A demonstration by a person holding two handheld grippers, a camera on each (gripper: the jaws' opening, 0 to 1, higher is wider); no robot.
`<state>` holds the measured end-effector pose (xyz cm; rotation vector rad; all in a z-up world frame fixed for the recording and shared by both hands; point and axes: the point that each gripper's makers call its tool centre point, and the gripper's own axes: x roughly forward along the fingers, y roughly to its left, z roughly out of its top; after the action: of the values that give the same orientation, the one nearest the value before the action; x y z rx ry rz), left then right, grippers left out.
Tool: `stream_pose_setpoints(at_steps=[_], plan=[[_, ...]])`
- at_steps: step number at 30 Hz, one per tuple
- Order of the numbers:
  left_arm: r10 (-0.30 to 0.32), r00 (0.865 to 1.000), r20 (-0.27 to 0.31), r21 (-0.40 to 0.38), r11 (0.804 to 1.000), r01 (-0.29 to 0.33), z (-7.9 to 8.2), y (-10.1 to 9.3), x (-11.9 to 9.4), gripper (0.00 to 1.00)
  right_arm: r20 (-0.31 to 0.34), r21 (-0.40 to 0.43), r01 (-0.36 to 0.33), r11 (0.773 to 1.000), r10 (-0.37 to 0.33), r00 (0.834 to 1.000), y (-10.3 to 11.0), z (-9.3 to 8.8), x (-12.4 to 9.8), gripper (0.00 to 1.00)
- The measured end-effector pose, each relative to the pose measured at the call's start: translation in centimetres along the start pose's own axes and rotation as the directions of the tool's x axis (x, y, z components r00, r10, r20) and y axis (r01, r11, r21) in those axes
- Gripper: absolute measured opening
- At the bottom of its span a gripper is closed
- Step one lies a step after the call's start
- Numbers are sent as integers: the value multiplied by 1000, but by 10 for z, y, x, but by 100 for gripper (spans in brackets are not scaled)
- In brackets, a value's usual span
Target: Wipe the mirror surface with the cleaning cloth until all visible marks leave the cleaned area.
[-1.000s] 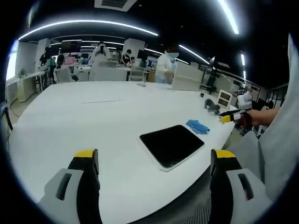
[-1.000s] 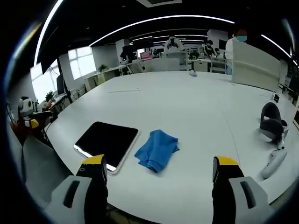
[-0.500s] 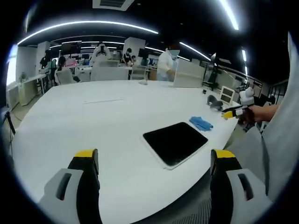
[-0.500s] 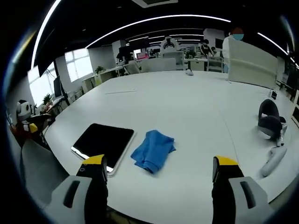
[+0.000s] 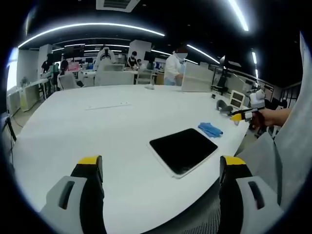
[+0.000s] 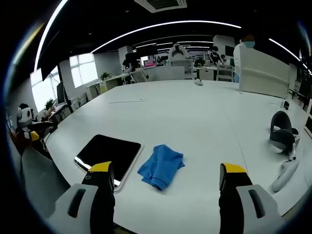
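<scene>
So the right gripper (image 6: 163, 178), spread wide and empty, should drop onto the blue cleaning cloth (image 6: 161, 165) at lower centre, just right of the dark mirror (image 6: 108, 153) on the white worktop (image 6: 195, 112); the left gripper (image 5: 161, 173) hangs wide open too.

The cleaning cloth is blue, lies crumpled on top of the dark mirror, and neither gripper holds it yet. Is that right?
Not quite. The blue cleaning cloth lies crumpled on the white table beside the dark mirror, not on top of it; the right gripper view shows table between them. The rest stands: the right gripper and left gripper are both open and hold nothing.
</scene>
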<state>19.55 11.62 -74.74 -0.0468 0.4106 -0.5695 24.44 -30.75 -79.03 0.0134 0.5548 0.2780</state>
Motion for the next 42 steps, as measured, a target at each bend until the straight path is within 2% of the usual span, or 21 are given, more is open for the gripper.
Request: stream_pose_setpoints(at_steps=[1, 5, 7, 10, 14, 18, 21, 23, 24, 27, 28, 29, 31, 32, 33, 34, 36, 37, 39, 41, 42], plan=[[22, 1000, -6, 12, 1000, -21, -2, 3, 1, 99, 2, 0, 0, 1000, 0, 1000, 0, 0, 0, 88], [-19, 1000, -1, 12, 1000, 19, -2, -5, 2, 99, 10, 3, 0, 1000, 0, 1000, 0, 3, 3, 87], [-4, 1000, -7, -5, 1000, 4, -3, -2, 2, 99, 6, 2, 1, 1000, -1, 1000, 0, 4, 5, 87], [32, 999, 27, -42, 999, -31, 3, 6, 0, 99, -2, -15, 3, 1000, -4, 1000, 0, 3, 8, 85], [50, 999, -10, -71, 996, -51, -11, 13, 3, 99, -6, -4, 0, 1000, 0, 1000, 1, 2, 14, 80], [62, 998, -28, -16, 998, -63, -10, 11, 10, 99, -24, 18, 9, 1000, -9, 1000, 0, -2, 24, 69], [88, 995, -48, 53, 995, -85, -16, 15, 12, 99, -36, 6, -30, 1000, 30, 999, 9, -2, 31, 65], [75, 996, -53, 54, 996, -73, -15, 12, 13, 99, -50, 1, -26, 1000, 26, 998, 12, -4, 38, 64], [63, 997, -35, 67, 996, -60, -12, 10, 14, 99, -57, 3, -12, 1000, 12, 998, 11, -4, 42, 62], [47, 998, -42, 99, 994, -43, -13, 2, 12, 99, -77, -17, 31, 999, -32, 997, 12, -5, 46, 60], [43, 998, -38, 93, 995, -40, -12, 2, 11, 99, -83, 8, 47, 999, -46, 995, 13, -6, 45, 62], [44, 998, -39, 89, 995, -40, -12, 2, 12, 99, -51, 54, 57, 997, -54, 997, 17, 1, 45, 64], [36, 998, -49, 95, 995, -31, -13, 2, 13, 99, -48, 57, 71, 996, -69, 996, 16, 3, 45, 58], [31, 998, -51, 93, 995, -26, -14, 2, 13, 99, -86, 29, 105, 994, -102, 991, 13, -2, 45, 52], [24, 998, -55, 86, 996, -19, -15, 1, 13, 99, -100, 11, 106, 994, -104, 990, 14, -4, 46, 49], [12, 998, -64, 72, 997, -8, -17, 0, 12, 99, -89, 17, 94, 995, -92, 992, 16, -4, 51, 48], [1, 997, -78, 75, 997, 5, -20, -2, 11, 99, -118, 76, 98, 992, -89, 989, 16, -11, 54, 46], [-1, 997, -76, 75, 997, 7, -17, -2, 10, 99, -106, 67, 112, 992, -104, 989, 13, -10, 55, 42], [5, 999, -46, 60, 998, -2, -11, 4, 7, 99, -122, 49, 98, 994, -92, 988, 13, -17, 62, 33], [30, 998, -55, 6, 1000, -30, -11, 11, 5, 99, -116, 43, 80, 996, -75, 990, 13, -18, 67, 31], [37, 998, -41, -16, 999, -38, -6, 12, 3, 99, -111, 39, 79, 996, -74, 991, 13, -17, 68, 31]])
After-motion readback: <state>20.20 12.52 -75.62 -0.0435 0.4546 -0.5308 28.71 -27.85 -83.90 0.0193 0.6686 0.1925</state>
